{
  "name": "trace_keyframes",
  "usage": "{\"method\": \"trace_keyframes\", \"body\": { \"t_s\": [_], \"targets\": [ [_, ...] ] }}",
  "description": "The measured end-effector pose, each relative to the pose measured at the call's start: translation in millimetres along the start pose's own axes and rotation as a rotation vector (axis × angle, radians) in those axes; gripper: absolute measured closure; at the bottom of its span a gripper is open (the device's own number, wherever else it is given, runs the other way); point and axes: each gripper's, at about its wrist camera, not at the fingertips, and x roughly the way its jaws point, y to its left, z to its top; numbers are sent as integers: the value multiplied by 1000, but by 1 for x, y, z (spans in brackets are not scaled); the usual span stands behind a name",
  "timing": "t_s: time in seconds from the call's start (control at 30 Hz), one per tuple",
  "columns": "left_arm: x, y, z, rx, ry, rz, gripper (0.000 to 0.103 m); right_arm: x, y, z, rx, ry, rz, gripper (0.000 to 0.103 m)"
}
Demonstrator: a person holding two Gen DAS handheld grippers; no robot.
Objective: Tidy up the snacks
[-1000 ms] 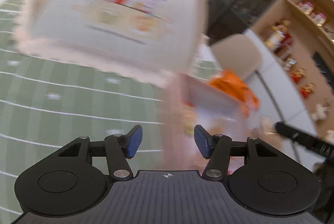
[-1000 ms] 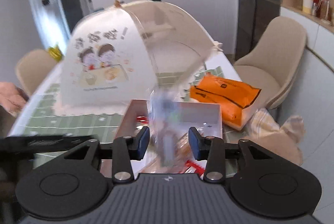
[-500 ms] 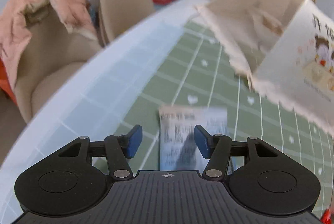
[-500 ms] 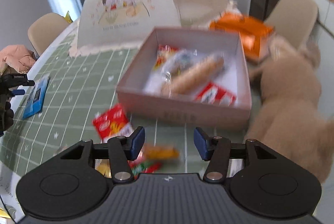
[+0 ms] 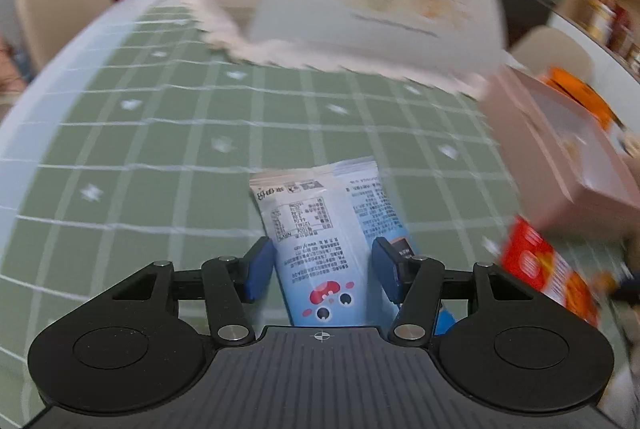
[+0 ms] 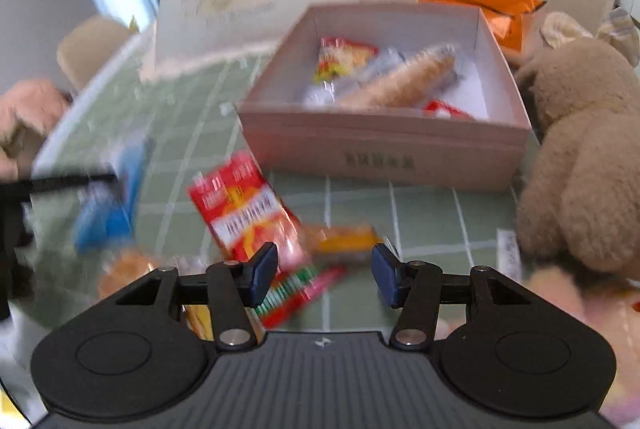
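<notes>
The left gripper (image 5: 322,269) is wide open, with the blue packet (image 5: 328,229) lying flat on the green table (image 5: 160,149) between its fingers. The packet looks light, soft and slippery, so pinch its middle gently. The right gripper (image 6: 324,273) is open too, above a red packet (image 6: 240,205). Farther off, the pink box (image 6: 380,145) holds a bread stick and a few small packets.
</notes>
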Motion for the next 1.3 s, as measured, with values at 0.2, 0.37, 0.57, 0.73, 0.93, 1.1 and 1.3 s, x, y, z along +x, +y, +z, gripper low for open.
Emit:
{"method": "trace_keyframes", "body": {
  "t_s": [0.2,0.37,0.57,0.73,0.93,1.1,1.3],
  "targets": [
    [-15,-25,-20,128,34,-65,42,25,-11,9,136,40,-37,41],
    [-30,-20,-25,169,50,12,46,9,15,-7,-30,53,-4,63],
    [-73,-27,-23,-4,137,-212,46,-4,38,-29,-93,88,68,90],
    [-85,-93,-37,286,117,-261,46,-14,51,-38,-155,49,26,90],
    [-72,-110,-63,479,111,-148,42,-53,57,-45,-228,35,56,82],
    [-70,-61,-52,310,122,4,47,-60,75,-63,-190,133,219,37],
    [-85,-24,-53,53,158,-134,47,-17,123,-83,-218,244,174,32]
  ]
}}
